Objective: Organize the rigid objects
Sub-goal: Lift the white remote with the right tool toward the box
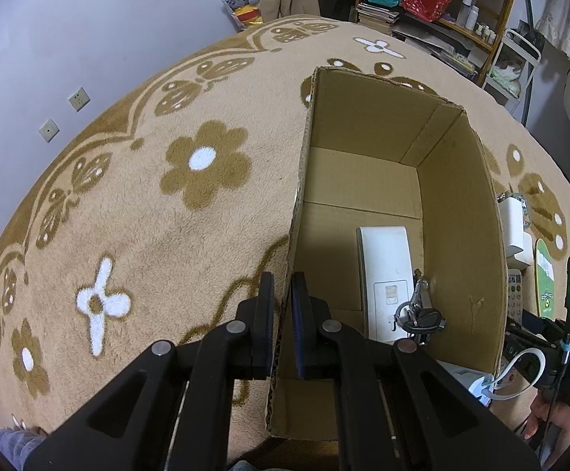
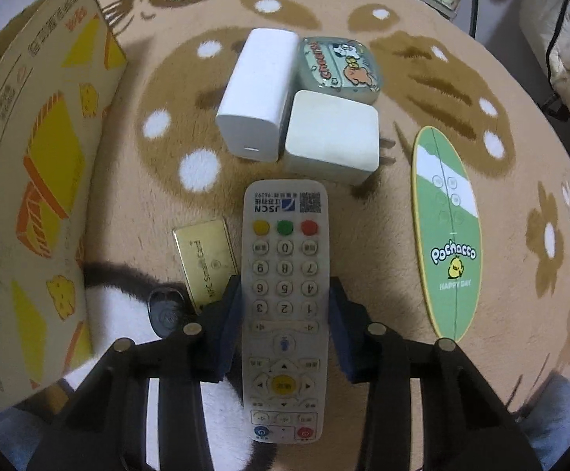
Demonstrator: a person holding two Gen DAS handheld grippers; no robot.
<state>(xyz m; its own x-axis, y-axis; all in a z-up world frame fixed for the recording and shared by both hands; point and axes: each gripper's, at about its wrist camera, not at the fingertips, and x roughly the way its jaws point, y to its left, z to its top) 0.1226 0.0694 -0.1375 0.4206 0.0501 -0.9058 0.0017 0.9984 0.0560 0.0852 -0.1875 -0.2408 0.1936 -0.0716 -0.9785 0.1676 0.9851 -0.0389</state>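
My left gripper (image 1: 283, 294) is shut on the left wall of an open cardboard box (image 1: 461, 204), one finger inside and one outside. Inside the box lie a white flat device (image 1: 386, 267) and a bunch of keys (image 1: 420, 316). My right gripper (image 2: 285, 294) is closed around a white remote control (image 2: 285, 274) that lies lengthwise between its fingers on the rug. Ahead of it sit a tall white charger (image 2: 255, 94), a white cube adapter (image 2: 330, 137) and a cartoon-printed case (image 2: 339, 68). A gold card (image 2: 206, 253) and a black key fob (image 2: 167, 314) lie to its left.
A green oval Pochacco pad (image 2: 447, 231) lies right of the remote. The box's printed outer wall (image 2: 30, 196) stands at the left of the right wrist view. The beige flowered rug (image 1: 147, 196) covers the floor. Shelves with clutter (image 1: 441, 0) stand beyond it.
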